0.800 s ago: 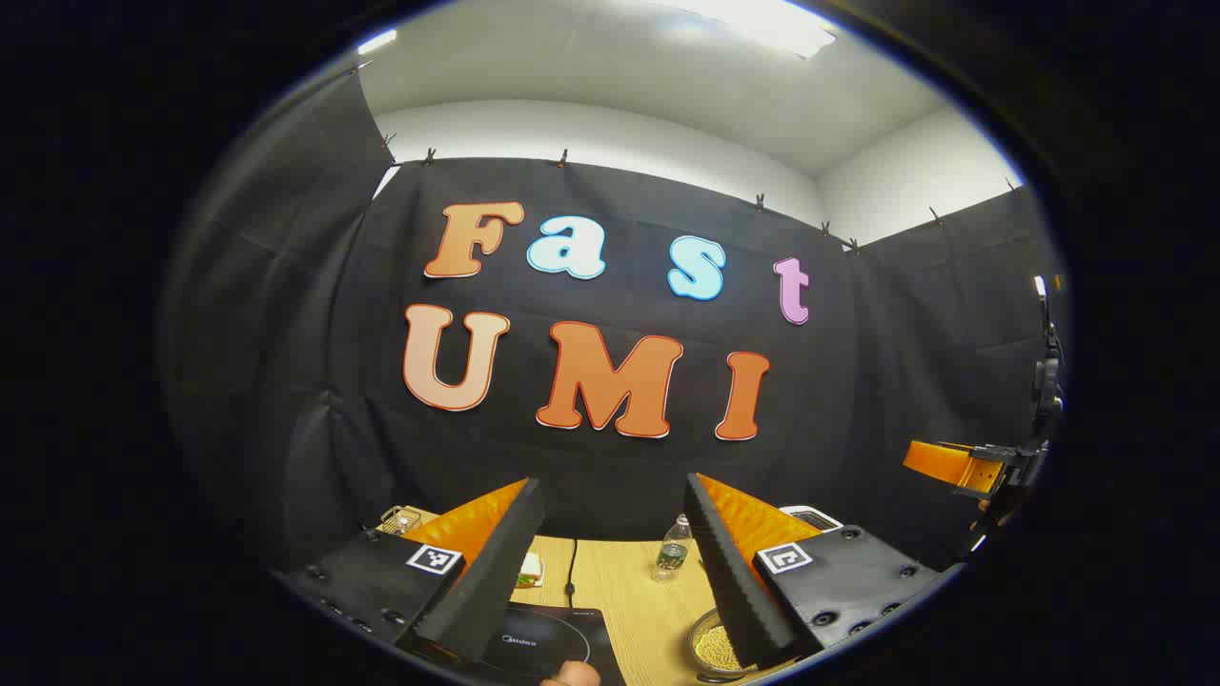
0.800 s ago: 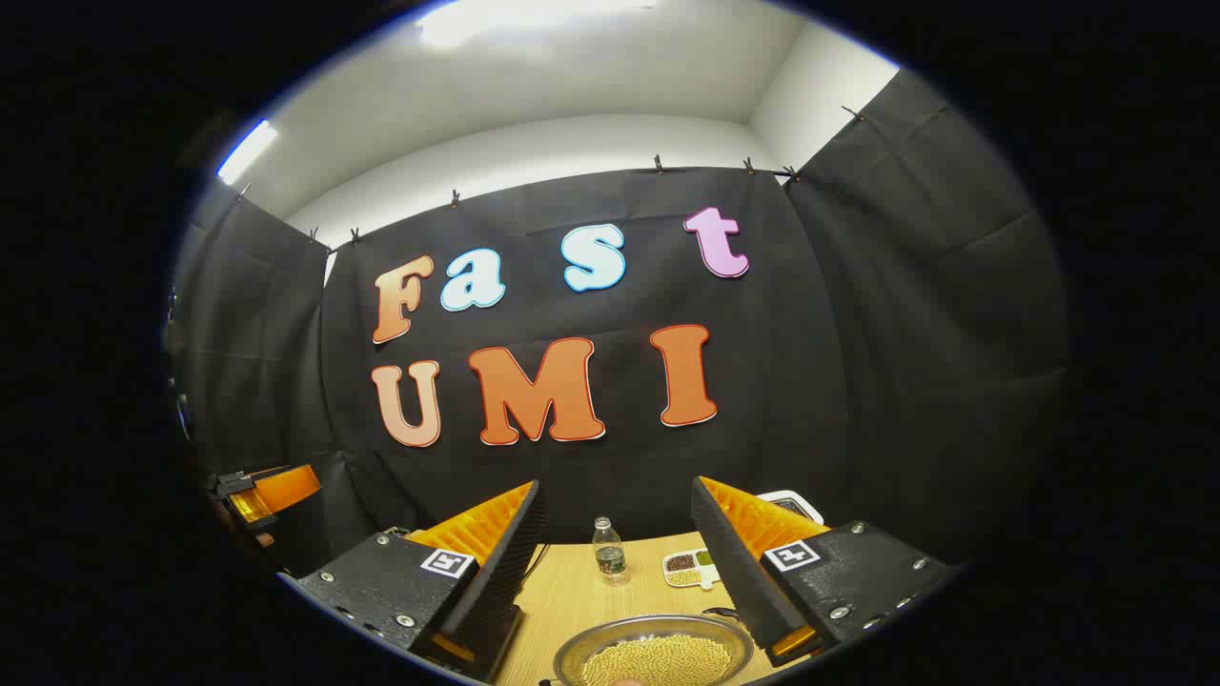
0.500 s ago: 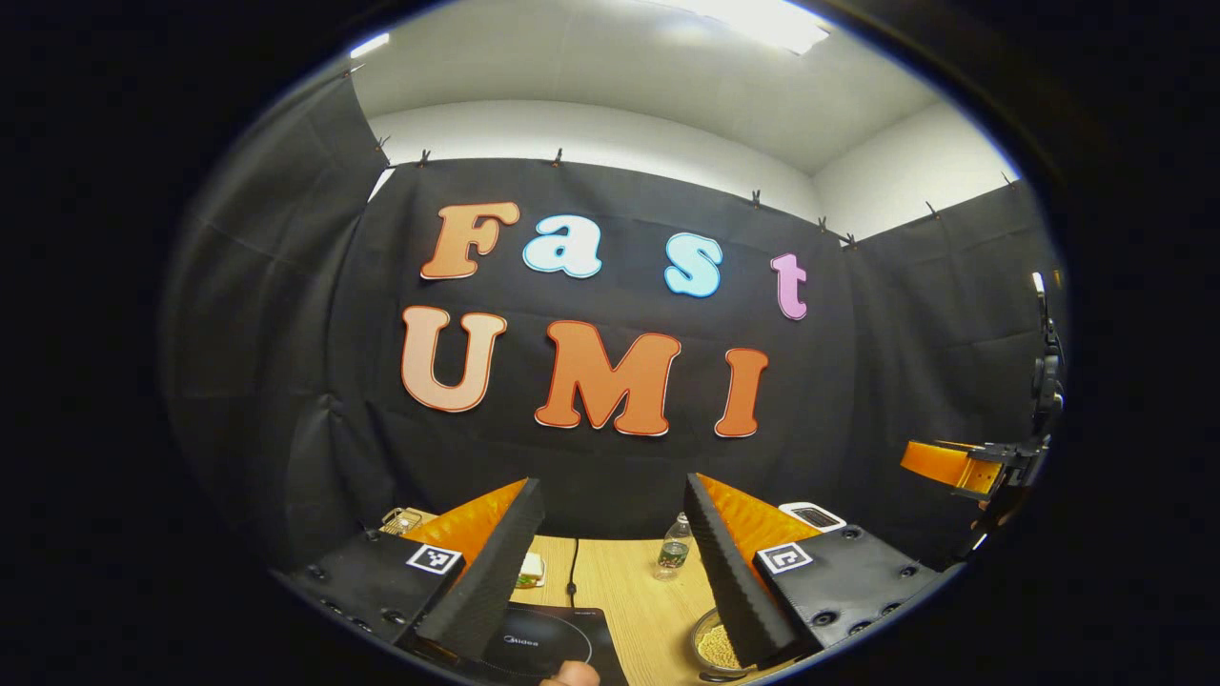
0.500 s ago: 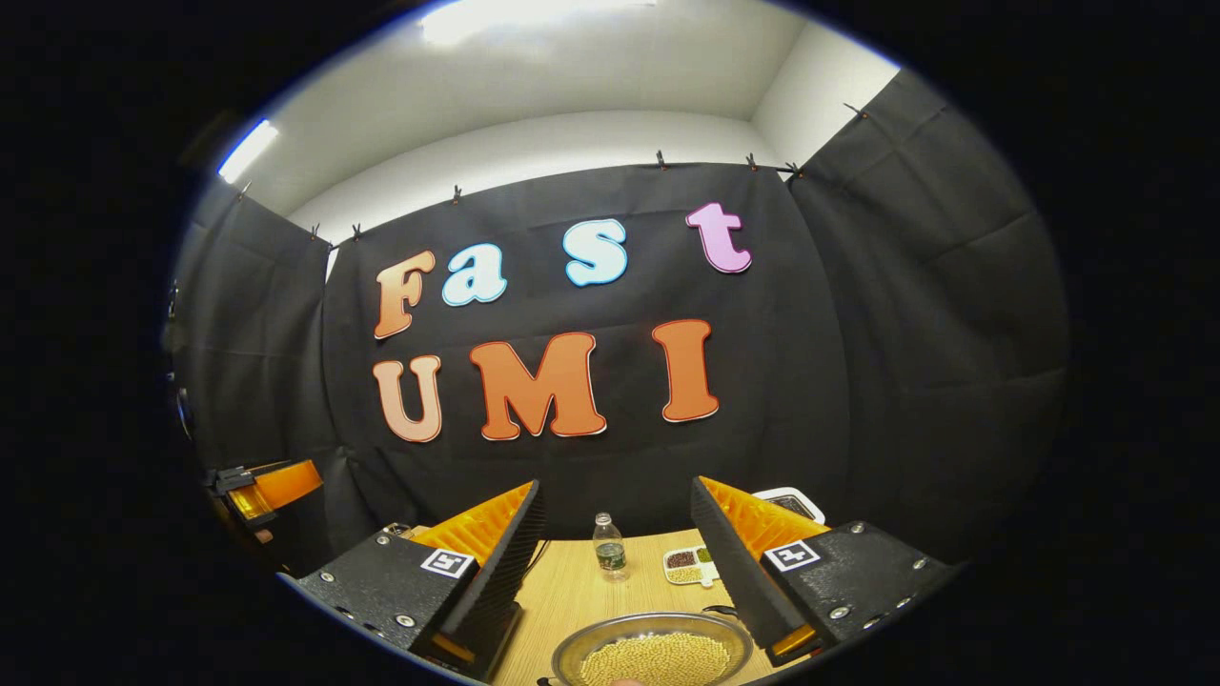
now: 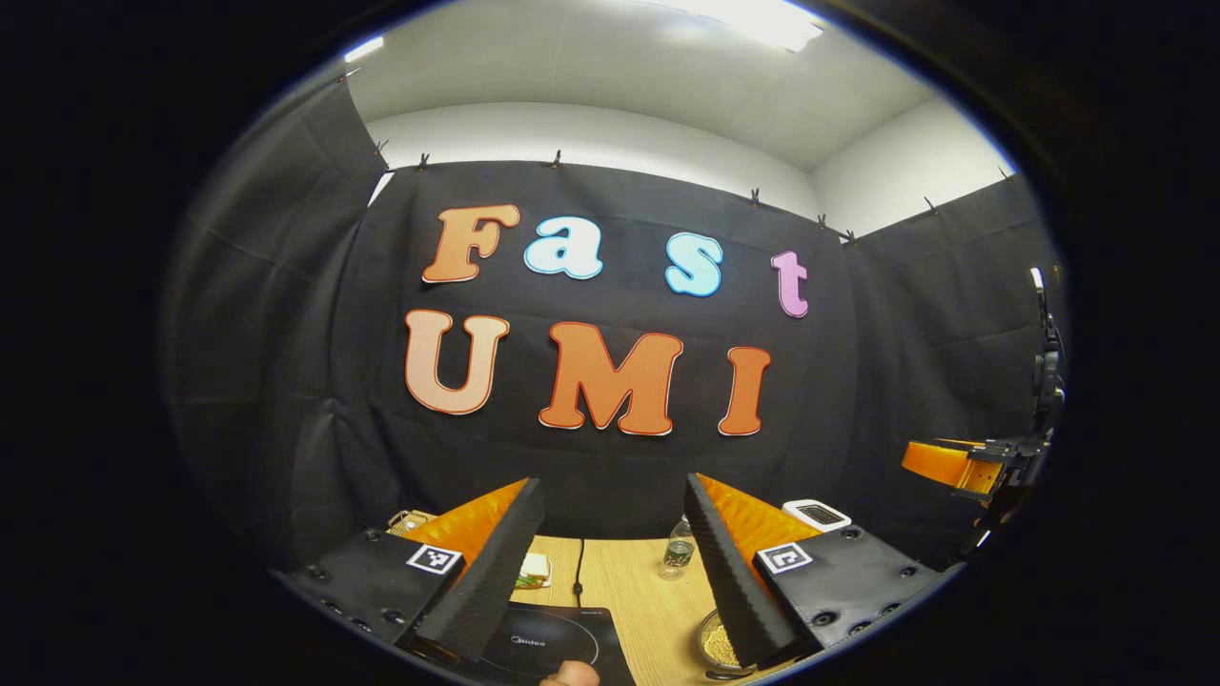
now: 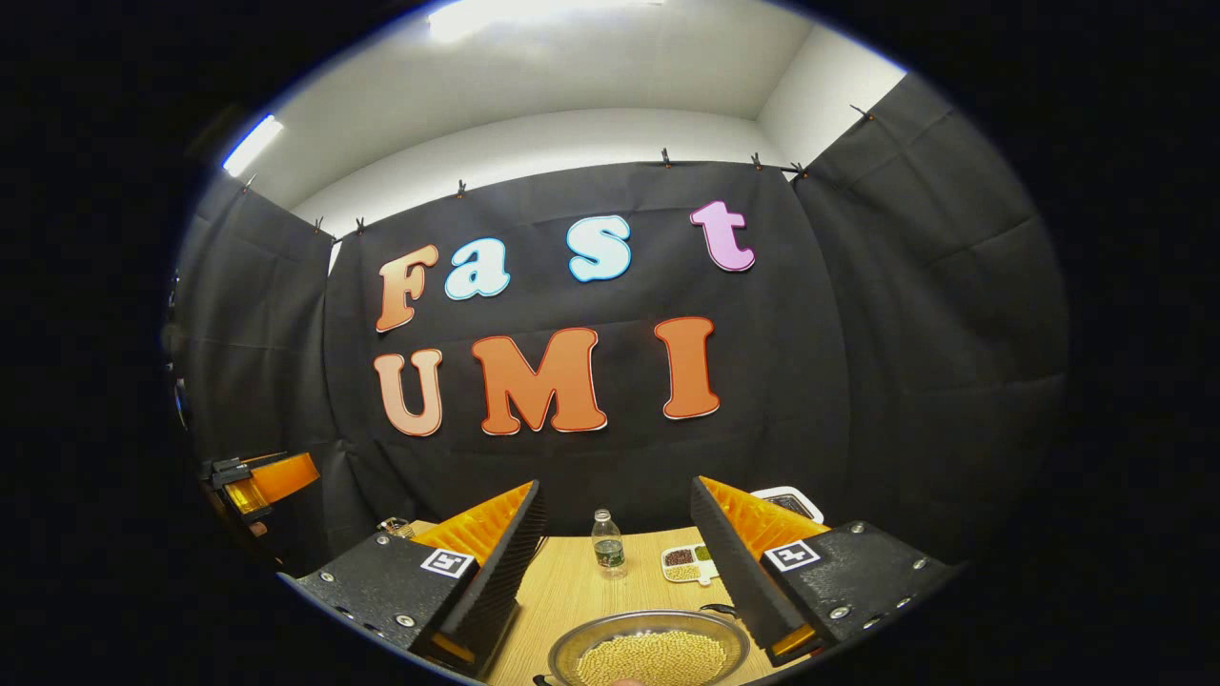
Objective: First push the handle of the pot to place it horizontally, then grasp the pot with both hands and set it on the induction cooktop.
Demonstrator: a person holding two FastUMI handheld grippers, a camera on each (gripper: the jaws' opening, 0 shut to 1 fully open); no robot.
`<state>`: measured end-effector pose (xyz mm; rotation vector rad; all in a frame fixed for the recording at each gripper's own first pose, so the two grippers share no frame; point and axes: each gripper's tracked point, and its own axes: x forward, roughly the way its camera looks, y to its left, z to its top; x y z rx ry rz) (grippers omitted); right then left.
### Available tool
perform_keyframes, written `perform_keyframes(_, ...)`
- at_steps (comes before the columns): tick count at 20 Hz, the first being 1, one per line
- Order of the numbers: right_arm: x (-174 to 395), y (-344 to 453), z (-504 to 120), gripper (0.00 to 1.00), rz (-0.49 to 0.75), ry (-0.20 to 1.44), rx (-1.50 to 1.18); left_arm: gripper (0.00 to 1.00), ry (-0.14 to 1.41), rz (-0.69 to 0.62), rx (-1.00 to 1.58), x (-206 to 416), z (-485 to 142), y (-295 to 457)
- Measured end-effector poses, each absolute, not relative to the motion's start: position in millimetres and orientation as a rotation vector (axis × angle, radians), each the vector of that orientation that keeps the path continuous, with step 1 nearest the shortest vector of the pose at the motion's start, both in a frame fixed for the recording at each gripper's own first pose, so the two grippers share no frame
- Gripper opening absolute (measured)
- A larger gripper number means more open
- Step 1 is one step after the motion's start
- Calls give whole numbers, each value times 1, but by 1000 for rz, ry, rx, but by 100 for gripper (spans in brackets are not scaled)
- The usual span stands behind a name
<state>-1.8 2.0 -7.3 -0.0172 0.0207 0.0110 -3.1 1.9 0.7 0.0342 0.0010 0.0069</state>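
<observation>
Now both grippers lifting a little, view tipping up. Left gripper point(image 5: 610, 562), right gripper point(image 6: 615, 562) fingers spread wide, holding nothing. Pot point(image 6: 648, 653) at 6 o'clock, untouched; cooktop point(image 5: 558, 643) waiting.

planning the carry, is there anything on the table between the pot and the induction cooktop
Nothing visible. In the left gripper view, bare wooden table separates the pot from the induction cooktop. The water bottle stands farther back, off that line.

I see black cloth walls point(image 5: 905, 362) clipped below a white ceiling point(image 6: 572, 86) with strip lights point(image 5: 753, 19), above a wooden desk point(image 6: 572, 591).
</observation>
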Motion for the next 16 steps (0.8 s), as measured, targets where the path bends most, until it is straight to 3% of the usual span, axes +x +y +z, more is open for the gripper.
perform_keyframes(12, -2, -7, -34, 95, -1, 67, -8, 97, 19, 12, 63, -13, -8, 7)
perform_keyframes(14, -3, -9, -42, 94, 0, 80, -2, 97, 21, 9, 56, -15, -9, 8)
perform_keyframes(15, -3, -9, -46, 84, 2, 86, 1, 97, 23, 11, 54, -15, -11, 8)
perform_keyframes(16, -3, -11, -49, 87, 2, 88, 5, 97, 25, 15, 55, -14, -13, 10)
